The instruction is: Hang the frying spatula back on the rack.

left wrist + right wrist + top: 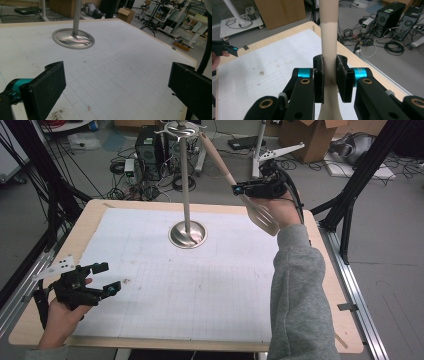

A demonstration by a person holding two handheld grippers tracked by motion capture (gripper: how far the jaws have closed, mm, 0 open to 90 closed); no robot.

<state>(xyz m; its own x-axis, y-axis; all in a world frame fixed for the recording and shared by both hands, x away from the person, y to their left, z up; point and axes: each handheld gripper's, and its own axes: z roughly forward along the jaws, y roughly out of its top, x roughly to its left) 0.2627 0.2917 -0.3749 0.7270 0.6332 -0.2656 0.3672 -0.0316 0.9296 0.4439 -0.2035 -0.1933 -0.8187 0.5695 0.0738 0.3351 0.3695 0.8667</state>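
Gripping a beige spatula (235, 185) by its handle, the right gripper (240, 189) is hovering high above the table's (310, 285) far right edge, beside the metal stand (186, 195). The left gripper (102, 279), jaws wide apart and empty, is hanging low near the left edge, white mat (200, 285) lying open between.

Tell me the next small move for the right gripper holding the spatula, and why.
Probably lift the spatula slightly and ease it toward the stand's top. The right gripper is shut on its handle, whose far end lies by the hooks up there, while the left gripper waits open over the table.
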